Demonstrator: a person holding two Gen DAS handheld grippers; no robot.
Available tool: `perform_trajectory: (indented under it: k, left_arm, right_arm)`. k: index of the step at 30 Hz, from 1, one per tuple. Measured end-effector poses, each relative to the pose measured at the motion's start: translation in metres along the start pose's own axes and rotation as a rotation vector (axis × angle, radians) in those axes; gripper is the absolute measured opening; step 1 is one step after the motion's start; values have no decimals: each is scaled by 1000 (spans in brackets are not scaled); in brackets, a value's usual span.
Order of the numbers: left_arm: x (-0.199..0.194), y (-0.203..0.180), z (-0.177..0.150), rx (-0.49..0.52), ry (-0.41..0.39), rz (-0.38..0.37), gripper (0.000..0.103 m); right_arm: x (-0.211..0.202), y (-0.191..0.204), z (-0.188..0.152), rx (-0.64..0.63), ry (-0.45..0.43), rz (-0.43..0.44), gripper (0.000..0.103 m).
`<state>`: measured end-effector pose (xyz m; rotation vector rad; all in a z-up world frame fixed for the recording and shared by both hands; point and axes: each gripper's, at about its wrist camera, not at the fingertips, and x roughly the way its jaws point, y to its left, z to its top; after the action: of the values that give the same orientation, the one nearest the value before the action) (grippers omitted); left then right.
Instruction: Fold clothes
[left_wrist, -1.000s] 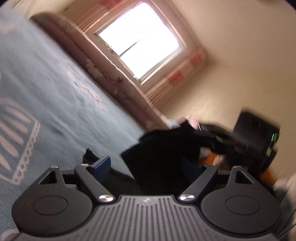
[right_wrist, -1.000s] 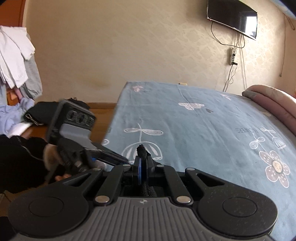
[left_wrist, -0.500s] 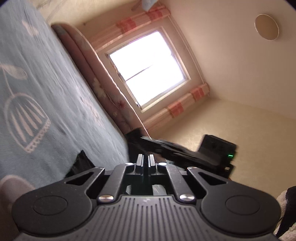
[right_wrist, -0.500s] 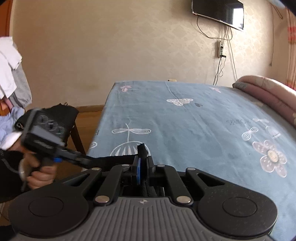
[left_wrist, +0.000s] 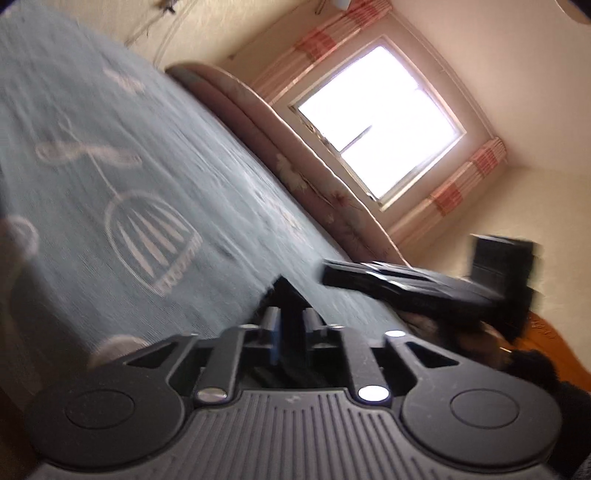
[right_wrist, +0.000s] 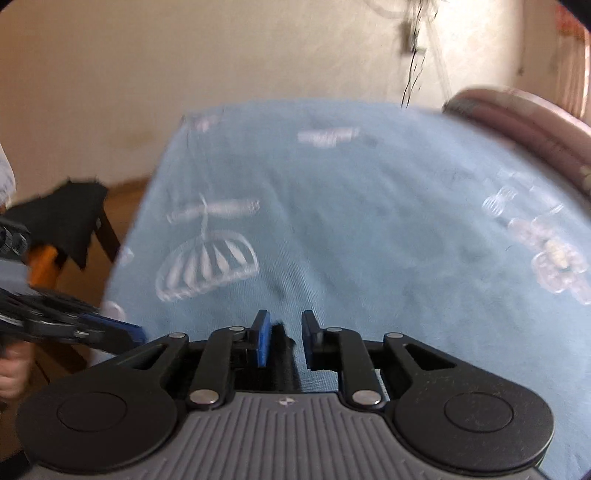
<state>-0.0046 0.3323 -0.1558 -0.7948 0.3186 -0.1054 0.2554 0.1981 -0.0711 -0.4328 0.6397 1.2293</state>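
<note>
Left gripper is narrow, jaws opening, with black cloth filling the slot between the fingers; a pointed tip of it sticks up past the fingertips, and whether the pads press it I cannot tell. Ahead and to the left of this gripper lies the blue bedsheet with white prints, a pink rolled quilt beyond it, a bright window far ahead. The right gripper comes in from the right, just past the left fingertips, blurred. Right gripper is narrow, jaws opening: a black strip of cloth sits between them, against the blue pad on the left finger, with a visible gap to the right finger. Sheet straight ahead. Left gripper enters low left, a person's hand at the edge behind it. A dark garment is draped on a wooden chair far left.
</note>
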Motion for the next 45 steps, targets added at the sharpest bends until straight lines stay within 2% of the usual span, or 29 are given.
perform_trajectory:
  k: [1, 4, 8, 9, 11, 18, 21, 22, 24, 29, 32, 36, 39, 40, 42, 45]
  left_arm:
    - [-4, 0, 2, 4, -13, 16, 23]
    - [-13, 1, 8, -4, -51, 32, 25]
    - [-19, -1, 10, 1, -63, 62, 29]
    - [-18, -1, 12, 6, -62, 67, 33]
    - [-12, -4, 12, 14, -54, 70, 39]
    - [-9, -5, 3, 7, -49, 54, 43]
    - [-9, -6, 3, 7, -48, 55, 44]
    - [-9, -6, 3, 7, -47, 54, 46]
    - [-11, -5, 5, 11, -57, 57, 49]
    - [-13, -4, 7, 12, -70, 67, 50]
    - [-11, -3, 8, 6, -68, 68, 50]
    - [-9, -6, 7, 5, -56, 62, 50]
    - [-8, -12, 9, 31, -48, 62, 54]
    - [-6, -14, 9, 40, -44, 62, 54]
    - [-3, -19, 10, 58, -35, 61, 54]
    - [12, -34, 10, 126, 31, 46, 54]
  right_arm:
    - [-8, 12, -4, -20, -2, 3, 21]
    - [-26, 51, -19, -98, 20, 6, 21]
    - [-8, 88, -45, -175, 102, -29, 21]
    - [-2, 92, -49, -176, 118, -39, 21]
    - [4, 95, -54, -184, 116, -59, 21]
    - [10, 93, -53, -170, 128, -97, 20]
    - [12, 94, -53, -157, 130, -105, 3]
    - [10, 94, -53, -147, 125, -104, 2]
    - [4, 93, -49, -115, 103, -92, 2]
    - [-8, 90, -38, -42, 70, -36, 2]
    - [-5, 95, -37, -40, 80, -3, 2]
    - [16, 99, -49, -60, 137, -41, 4]
    - [1, 98, -48, 13, 93, 85, 7]
    - [-7, 100, -48, 10, 78, 77, 10]
    - [-22, 107, -50, -28, 65, 9, 11]
    - [-48, 107, -65, 12, 85, -42, 14]
